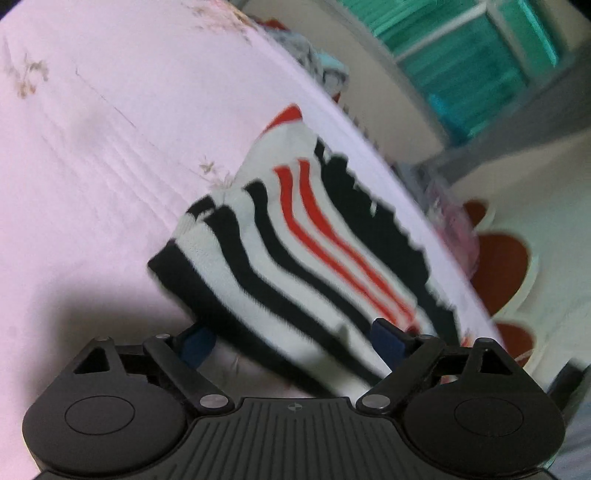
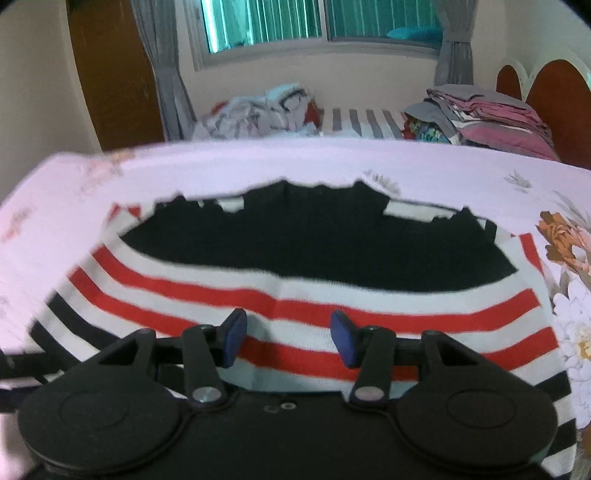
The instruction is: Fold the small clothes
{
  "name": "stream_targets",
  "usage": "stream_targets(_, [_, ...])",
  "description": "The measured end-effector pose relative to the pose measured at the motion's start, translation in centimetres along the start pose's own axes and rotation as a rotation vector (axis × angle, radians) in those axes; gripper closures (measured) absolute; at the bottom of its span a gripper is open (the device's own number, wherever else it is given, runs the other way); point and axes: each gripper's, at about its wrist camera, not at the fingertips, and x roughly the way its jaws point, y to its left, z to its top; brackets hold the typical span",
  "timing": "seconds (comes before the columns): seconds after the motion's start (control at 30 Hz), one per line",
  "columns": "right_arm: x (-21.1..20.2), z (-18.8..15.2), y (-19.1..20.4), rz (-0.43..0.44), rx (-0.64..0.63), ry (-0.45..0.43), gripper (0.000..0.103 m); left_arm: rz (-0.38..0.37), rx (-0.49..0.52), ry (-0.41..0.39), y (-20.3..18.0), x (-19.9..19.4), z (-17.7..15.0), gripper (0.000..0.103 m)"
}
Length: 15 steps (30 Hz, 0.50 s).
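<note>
A small knitted garment [image 1: 295,236] with black, white and red stripes lies on the pink flowered bedsheet [image 1: 110,129]. In the left wrist view it runs slantwise, its near end reaching between the fingers of my left gripper [image 1: 291,341]. Those jaws stand wide apart; the left blue pad [image 1: 195,345] is half hidden behind the garment's edge, and neither pad presses on the cloth. In the right wrist view the garment [image 2: 295,291] spreads broadly, with a wide black band at its far side. My right gripper [image 2: 289,338] hovers over the red stripes, jaws apart, nothing pinched.
Beyond the sheet's far edge lie a loose heap of clothes [image 2: 258,110] and a folded stack of pink and grey linens [image 2: 491,114]. A red-brown headboard [image 2: 554,88] stands at the right, with a window [image 2: 317,22], curtains and a wooden door [image 2: 110,74] behind.
</note>
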Motion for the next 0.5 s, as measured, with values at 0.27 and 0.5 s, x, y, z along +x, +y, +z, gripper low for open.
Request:
stream_targets(0.27, [0.0, 0.3, 0.8, -0.058, -0.016, 0.009, 0.055, -0.110, -0.082, -0.088, 1.0, 2.5, 1.3, 0.014])
stream_targets(0.5, [0.9, -0.5, 1.9, -0.110, -0.057, 0.002, 0.051, -0.120, -0.110, -0.167, 0.9, 4.8, 2.2, 0.045])
